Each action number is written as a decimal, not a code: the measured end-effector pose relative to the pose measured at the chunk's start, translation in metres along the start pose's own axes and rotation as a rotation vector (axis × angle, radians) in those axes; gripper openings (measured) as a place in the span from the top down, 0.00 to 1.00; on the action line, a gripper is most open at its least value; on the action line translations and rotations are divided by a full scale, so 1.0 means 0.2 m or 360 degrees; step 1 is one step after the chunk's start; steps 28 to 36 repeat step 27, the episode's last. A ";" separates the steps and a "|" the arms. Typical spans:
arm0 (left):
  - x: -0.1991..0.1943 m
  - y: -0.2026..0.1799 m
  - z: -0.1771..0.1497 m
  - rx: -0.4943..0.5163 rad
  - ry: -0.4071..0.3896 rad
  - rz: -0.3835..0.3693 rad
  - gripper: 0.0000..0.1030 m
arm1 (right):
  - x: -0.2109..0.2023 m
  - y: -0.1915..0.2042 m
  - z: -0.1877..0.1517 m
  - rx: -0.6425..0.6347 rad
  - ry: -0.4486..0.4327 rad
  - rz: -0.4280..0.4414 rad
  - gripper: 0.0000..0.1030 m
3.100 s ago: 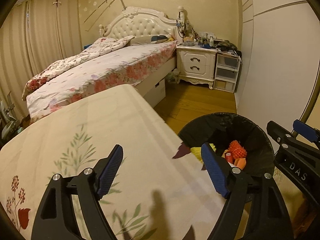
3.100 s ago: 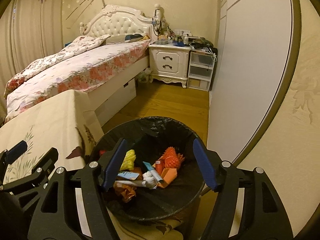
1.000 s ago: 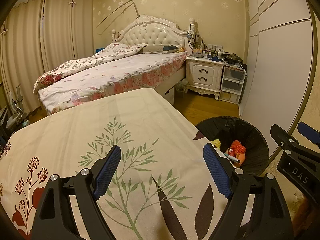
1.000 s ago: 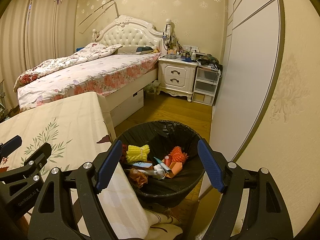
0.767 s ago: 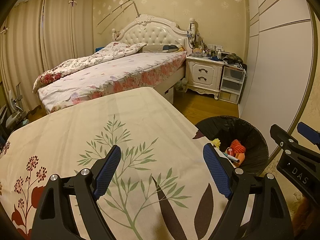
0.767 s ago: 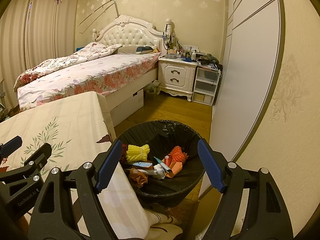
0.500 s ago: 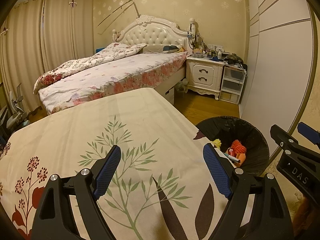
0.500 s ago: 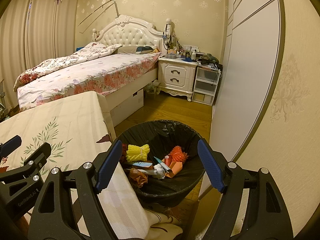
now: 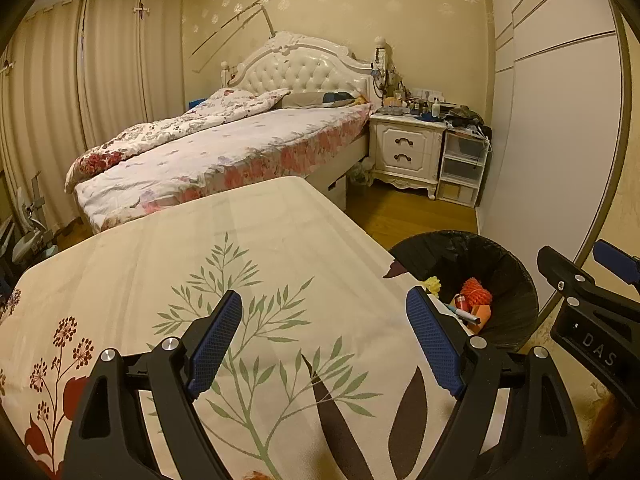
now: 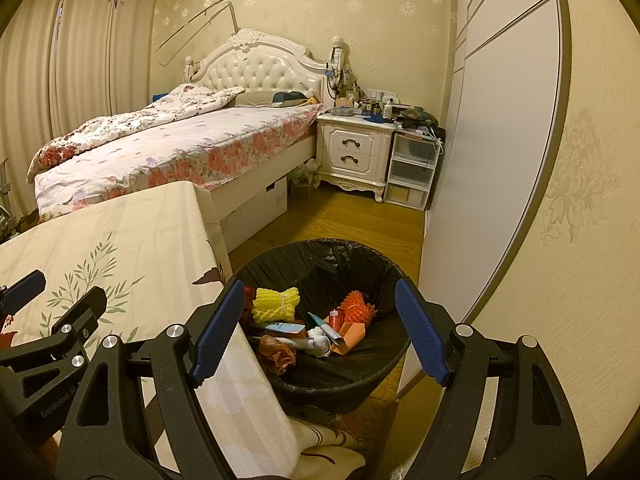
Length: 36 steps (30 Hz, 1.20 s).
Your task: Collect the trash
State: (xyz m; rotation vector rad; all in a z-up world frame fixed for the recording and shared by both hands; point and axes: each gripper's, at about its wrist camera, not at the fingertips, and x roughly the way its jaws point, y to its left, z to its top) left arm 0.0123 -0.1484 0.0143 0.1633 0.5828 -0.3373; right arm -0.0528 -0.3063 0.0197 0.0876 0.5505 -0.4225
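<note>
Both tongs, left [image 9: 324,342] and right [image 10: 318,326], apart and empty; trash lies in bin [image 10: 360,380], lower centre; task apparently complete, next withdraw

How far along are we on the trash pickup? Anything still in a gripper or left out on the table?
Mostly done, it seems. The trash bin holds yellow foam netting, orange netting, a pen and paper scraps. Nothing is in hand: the left gripper and right gripper are both open and empty. The tablecloth shows no loose trash in either view, so nothing visible is left.
</note>
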 end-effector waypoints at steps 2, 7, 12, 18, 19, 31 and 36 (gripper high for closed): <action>0.00 0.00 0.00 -0.0004 -0.0003 -0.0001 0.21 | 0.00 0.00 0.00 -0.0001 0.0001 -0.0001 0.26; 0.01 0.02 0.00 -0.0021 0.0012 -0.0024 0.21 | 0.00 0.00 0.00 -0.0002 0.0000 0.0000 0.26; 0.01 0.04 0.00 -0.0042 -0.0025 0.0000 0.21 | 0.00 0.01 0.00 -0.0003 0.0000 0.0000 0.26; 0.03 0.06 0.00 -0.0064 -0.0011 0.0006 0.20 | 0.00 0.01 -0.01 -0.0010 0.0004 0.0011 0.26; 0.03 0.07 0.00 -0.0072 -0.0006 0.0006 0.20 | 0.00 0.03 -0.02 -0.0015 0.0004 0.0017 0.26; 0.03 0.20 -0.03 -0.0062 0.0016 0.0141 0.19 | 0.01 0.18 -0.01 -0.0101 0.0024 0.0112 0.26; 0.03 0.20 -0.03 -0.0062 0.0016 0.0141 0.19 | 0.01 0.18 -0.01 -0.0101 0.0024 0.0112 0.26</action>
